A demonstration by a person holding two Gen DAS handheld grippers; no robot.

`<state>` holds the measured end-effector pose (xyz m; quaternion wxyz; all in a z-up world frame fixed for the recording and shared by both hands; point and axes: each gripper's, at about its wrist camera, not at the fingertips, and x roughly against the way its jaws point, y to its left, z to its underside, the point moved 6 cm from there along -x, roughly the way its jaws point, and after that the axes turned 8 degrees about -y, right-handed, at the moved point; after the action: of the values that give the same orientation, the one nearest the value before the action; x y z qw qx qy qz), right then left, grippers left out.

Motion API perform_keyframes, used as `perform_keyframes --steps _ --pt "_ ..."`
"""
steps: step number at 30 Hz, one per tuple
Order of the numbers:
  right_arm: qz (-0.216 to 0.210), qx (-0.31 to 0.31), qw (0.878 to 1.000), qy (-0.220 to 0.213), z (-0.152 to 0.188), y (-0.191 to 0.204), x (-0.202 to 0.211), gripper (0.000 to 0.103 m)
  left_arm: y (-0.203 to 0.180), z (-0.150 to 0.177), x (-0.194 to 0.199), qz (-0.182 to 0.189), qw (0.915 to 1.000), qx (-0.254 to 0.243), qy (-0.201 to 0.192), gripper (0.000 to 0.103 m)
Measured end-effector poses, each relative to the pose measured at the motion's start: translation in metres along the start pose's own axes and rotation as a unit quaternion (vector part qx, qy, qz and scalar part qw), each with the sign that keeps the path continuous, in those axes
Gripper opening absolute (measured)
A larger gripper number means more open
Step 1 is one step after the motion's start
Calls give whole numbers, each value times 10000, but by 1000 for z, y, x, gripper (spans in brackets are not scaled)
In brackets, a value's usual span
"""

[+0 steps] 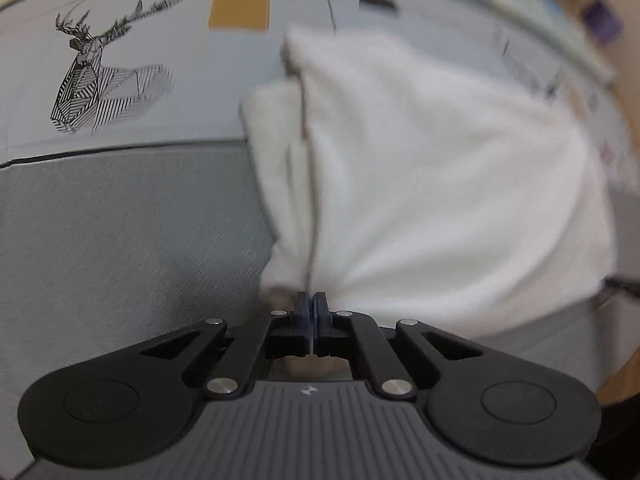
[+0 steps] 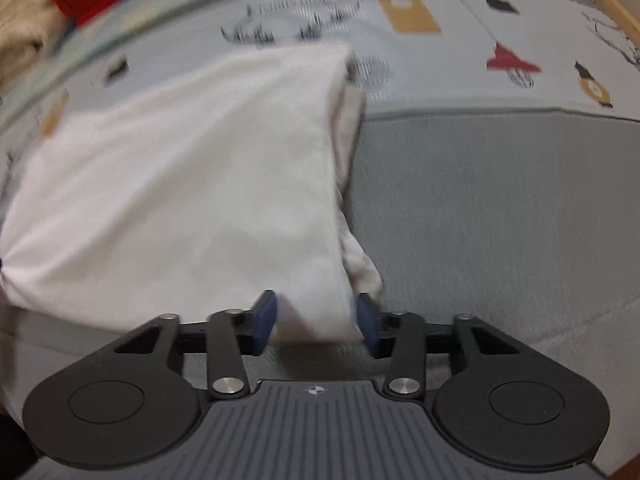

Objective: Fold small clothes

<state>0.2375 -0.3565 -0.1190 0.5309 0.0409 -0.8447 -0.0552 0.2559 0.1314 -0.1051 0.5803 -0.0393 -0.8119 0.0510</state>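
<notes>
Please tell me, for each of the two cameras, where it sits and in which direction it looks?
Left wrist: on the left gripper, looking steeply down its shut fingers at a white garment on a grey cloth.
Right wrist: on the right gripper, facing down; its blue pads flank the garment's corner.
Shared: the garment, grey cloth and printed sheet.

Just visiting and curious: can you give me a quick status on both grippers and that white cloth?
Left gripper shut, pinching the white garment at its corner. Right gripper part open, garment corner between its pads. Nothing in the way on the grey mat.
</notes>
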Motion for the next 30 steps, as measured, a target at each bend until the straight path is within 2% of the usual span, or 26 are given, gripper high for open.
perform_keyframes --steps 1,2,4,6,8,13,16,18,20,22,23,24,26,30 --pt "145 121 9997 135 5 -1 -4 25 0 1 0 -109 9999 -75 -19 1" --pt "263 214 9992 227 8 -2 -8 23 0 0 5 -137 9998 -92 -114 3" --pt "353 261 9986 279 11 -5 -9 23 3 -8 21 -45 9989 9 -463 6" --pt "310 201 9992 135 8 -6 -2 23 6 -15 36 210 9964 263 -780 6" --pt "271 159 9994 -174 1 -8 9 23 9 -19 44 400 9939 448 -923 6" --pt "-95 -173 9952 -962 -18 -8 35 23 -1 -19 42 684 9937 185 -867 6" --pt "-440 -88 9928 -1112 -23 4 39 24 -15 -11 32 754 9949 -221 -632 6" --pt "-578 57 9929 -1041 -22 13 35 24 -23 -6 23 702 9950 -521 -492 6" --pt "-550 231 9943 -883 -18 20 26 24 -27 0 9 500 9959 -705 -285 6" --pt "-288 469 9970 -544 -10 21 9 24 -27 7 -7 99 9954 -954 -27 6" --pt "-88 579 9977 -331 -4 19 1 24 -27 10 -14 -113 9939 -1092 75 11" --pt "84 649 9978 -108 3 17 -7 24 -28 11 -17 -170 9929 -1171 100 12" --pt "150 640 9978 62 8 15 -13 24 -31 7 -13 -157 9931 -1159 52 13" --pt "81 583 9980 -242 0 17 1 25 -28 -7 10 -206 9948 -946 -324 14"
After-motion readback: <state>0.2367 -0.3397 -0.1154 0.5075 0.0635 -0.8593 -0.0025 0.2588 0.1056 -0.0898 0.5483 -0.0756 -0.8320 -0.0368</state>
